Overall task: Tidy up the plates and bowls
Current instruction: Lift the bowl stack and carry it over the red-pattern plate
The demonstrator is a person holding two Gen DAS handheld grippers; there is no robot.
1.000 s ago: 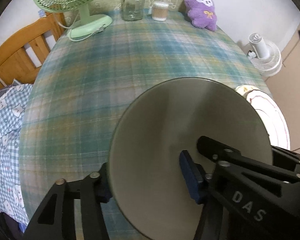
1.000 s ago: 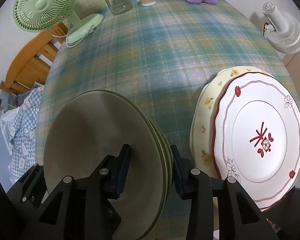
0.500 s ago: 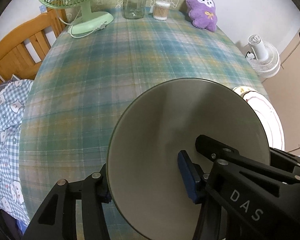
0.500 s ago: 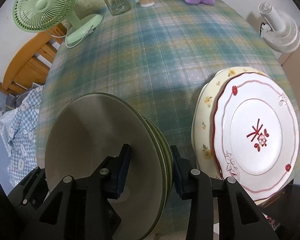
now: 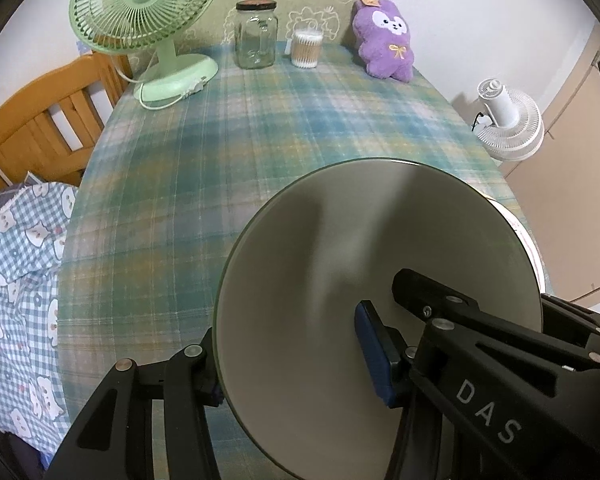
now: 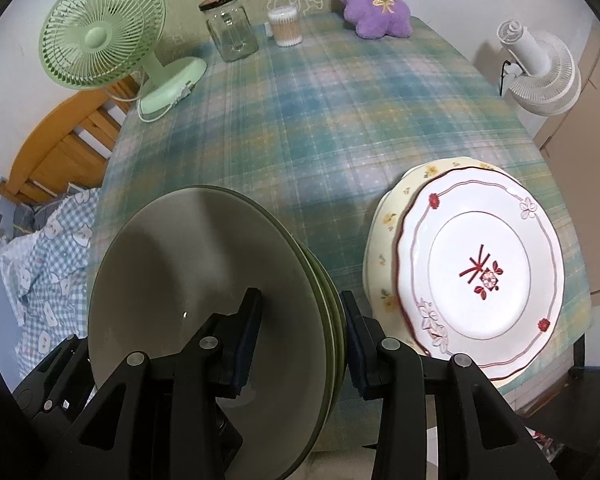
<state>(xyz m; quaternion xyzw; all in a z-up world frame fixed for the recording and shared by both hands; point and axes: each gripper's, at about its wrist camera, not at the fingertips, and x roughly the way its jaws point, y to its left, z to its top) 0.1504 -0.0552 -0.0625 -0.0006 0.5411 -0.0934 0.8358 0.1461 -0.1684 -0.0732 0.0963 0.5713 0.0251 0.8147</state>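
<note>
A stack of grey-green plates (image 6: 204, 280) is held upright on edge above the plaid table. My right gripper (image 6: 300, 332) is shut across the whole stack. My left gripper (image 5: 292, 364) is shut on the front plate (image 5: 340, 264) of that stack, one pad on its face, the other behind its rim. A white plate with red flowers (image 6: 484, 272) lies on a yellow flowered plate (image 6: 384, 240) at the table's right front; its rim shows in the left wrist view (image 5: 528, 236).
A green desk fan (image 5: 148, 20), a glass jar (image 5: 256, 36), a cotton-swab tub (image 5: 306, 48) and a purple plush (image 5: 384, 40) stand along the table's far edge. A wooden bed frame (image 5: 32, 120) and checked bedding (image 5: 16, 272) lie left. A white fan (image 5: 508, 124) stands right.
Both grippers have lifted and tipped back with the plates held; the far table objects now sit lower in view. The grip on the plates is unchanged.
</note>
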